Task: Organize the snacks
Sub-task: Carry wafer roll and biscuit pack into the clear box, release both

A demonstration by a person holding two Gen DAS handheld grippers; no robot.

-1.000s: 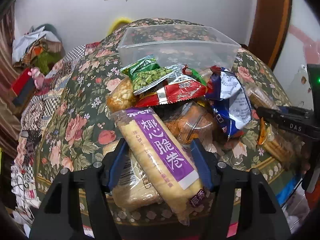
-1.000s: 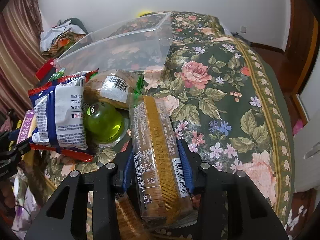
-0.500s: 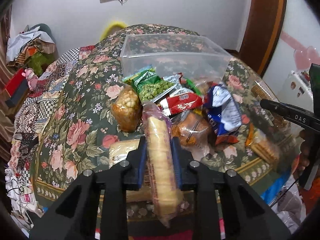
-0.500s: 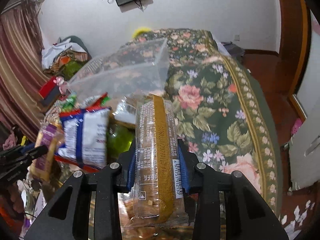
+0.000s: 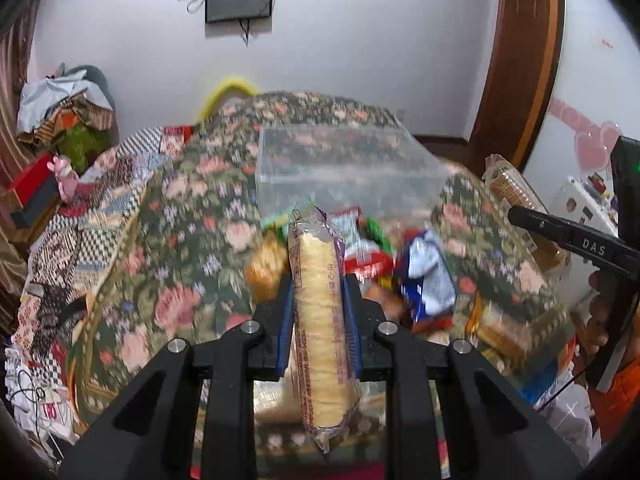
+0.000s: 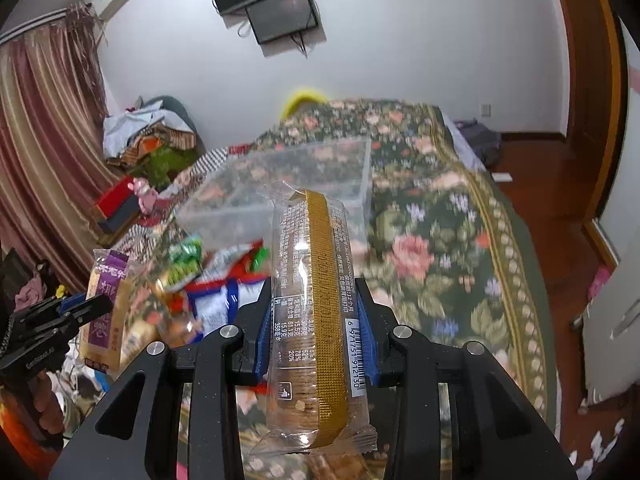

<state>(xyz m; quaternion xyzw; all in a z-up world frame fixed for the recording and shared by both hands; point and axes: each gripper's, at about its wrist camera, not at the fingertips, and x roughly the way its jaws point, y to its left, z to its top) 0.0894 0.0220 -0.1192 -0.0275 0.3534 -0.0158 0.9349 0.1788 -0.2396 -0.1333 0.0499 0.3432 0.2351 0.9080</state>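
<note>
snacks pile (image 5: pixel 400 264): blurred | clear box (image 5: pixel 344 168) | cookie pack (image 6: pixel 316 320): clamped

Both wrist views look forward and down past their own fingers (image 5: pixel 286 320), close above the snack pile (image 6: pixel 208 280); both share the clear box (image 5: pixel 344 168) beyond the fingers.

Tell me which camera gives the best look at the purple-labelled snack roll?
The right wrist view: the purple-labelled snack roll shows its printed purple face there, held by the left claw. The left wrist view, looking along the roll, shows mostly its pale side between that claw's fingers.
</note>
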